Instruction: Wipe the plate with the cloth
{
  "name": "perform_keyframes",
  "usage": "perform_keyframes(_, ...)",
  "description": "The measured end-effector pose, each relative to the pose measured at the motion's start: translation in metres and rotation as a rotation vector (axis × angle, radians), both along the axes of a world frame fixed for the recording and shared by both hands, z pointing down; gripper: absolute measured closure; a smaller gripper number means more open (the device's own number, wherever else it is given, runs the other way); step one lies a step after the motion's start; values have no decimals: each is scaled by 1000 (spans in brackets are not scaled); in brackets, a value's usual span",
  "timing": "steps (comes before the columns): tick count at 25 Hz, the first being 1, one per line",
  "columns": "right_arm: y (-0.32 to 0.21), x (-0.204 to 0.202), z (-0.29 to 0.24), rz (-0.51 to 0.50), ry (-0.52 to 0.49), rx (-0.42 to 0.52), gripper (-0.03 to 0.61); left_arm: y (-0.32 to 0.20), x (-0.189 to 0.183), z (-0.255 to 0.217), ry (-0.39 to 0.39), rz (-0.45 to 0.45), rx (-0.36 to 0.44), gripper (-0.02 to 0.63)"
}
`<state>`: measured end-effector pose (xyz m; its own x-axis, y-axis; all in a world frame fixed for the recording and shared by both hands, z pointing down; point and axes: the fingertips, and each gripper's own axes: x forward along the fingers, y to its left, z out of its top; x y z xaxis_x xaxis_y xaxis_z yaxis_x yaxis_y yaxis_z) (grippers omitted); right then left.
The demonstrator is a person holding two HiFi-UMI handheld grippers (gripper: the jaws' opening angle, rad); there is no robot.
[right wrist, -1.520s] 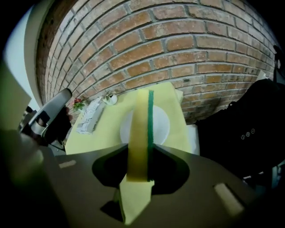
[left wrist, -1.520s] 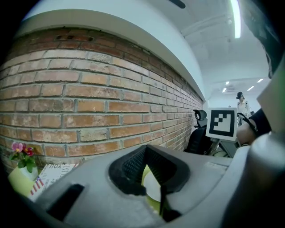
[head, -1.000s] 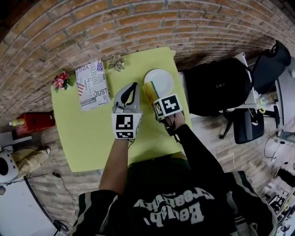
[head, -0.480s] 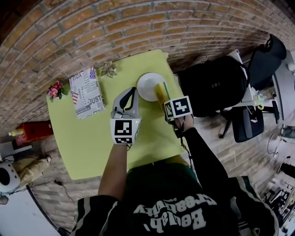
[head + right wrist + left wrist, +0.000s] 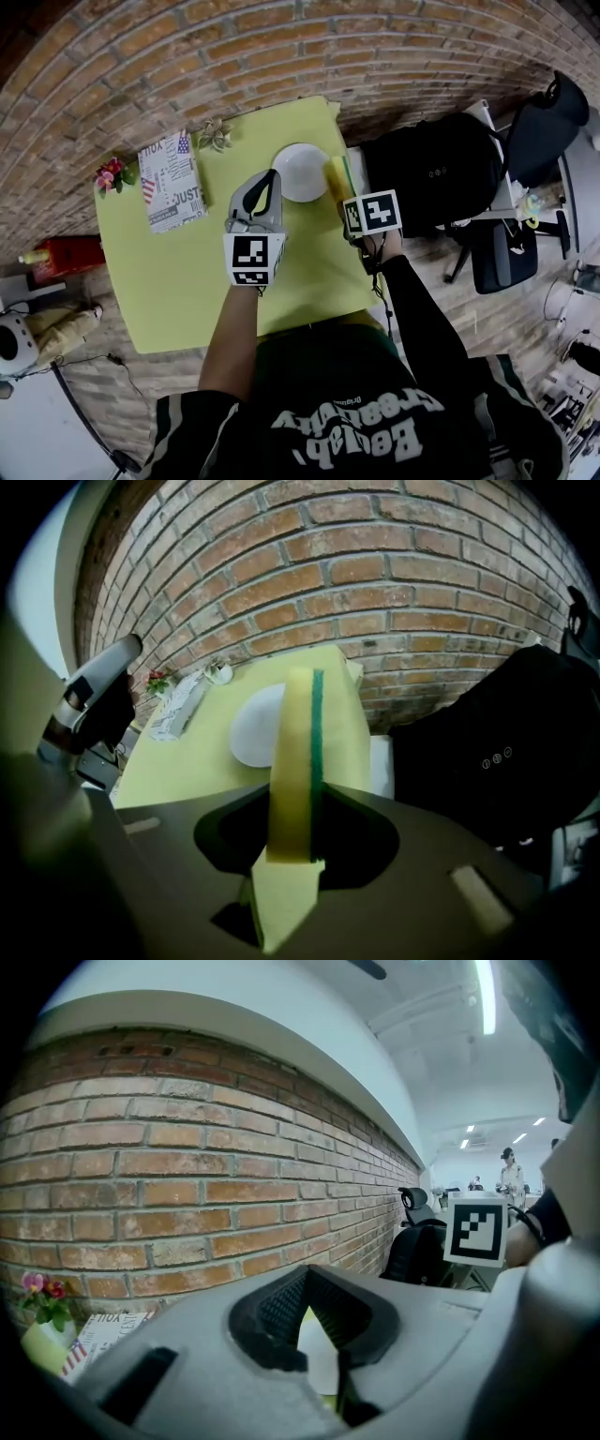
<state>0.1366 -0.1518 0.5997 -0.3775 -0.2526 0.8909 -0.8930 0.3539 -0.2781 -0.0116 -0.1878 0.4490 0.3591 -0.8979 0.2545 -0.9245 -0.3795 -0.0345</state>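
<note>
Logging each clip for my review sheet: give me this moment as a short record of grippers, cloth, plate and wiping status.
left gripper: jaw tips together, nothing held, by plate's left edge
right gripper: shut on cloth
cloth: yellow, green edge, near plate's right edge
plate: white, bare, on yellow table
wiping: cloth-to-plate contact cannot be told

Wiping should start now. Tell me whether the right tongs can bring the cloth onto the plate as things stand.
Probably yes. The right tongs are shut on the cloth just beside the plate, with nothing between; the left tongs sit at its opposite rim.
</note>
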Motion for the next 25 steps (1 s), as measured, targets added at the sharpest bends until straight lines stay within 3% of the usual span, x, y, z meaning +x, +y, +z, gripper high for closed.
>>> perform_keyframes(6, 14, -49, -4, -124, -89, -14, 442, 4, -2, -4, -13, -39, 8, 611)
perform_keyframes(14, 39, -106, 9, -206, -109, -69, 442, 13, -23, 2, -3, -56, -3, 611)
perform_keyframes(18, 41, -102, 12, -176, -82, -74, 441, 18, -29, 0, 10, -43, -6, 611)
perform_keyframes(25, 36, -57, 15, -51, -15, -59, 440, 14, -29, 1, 36, 5, 4, 611)
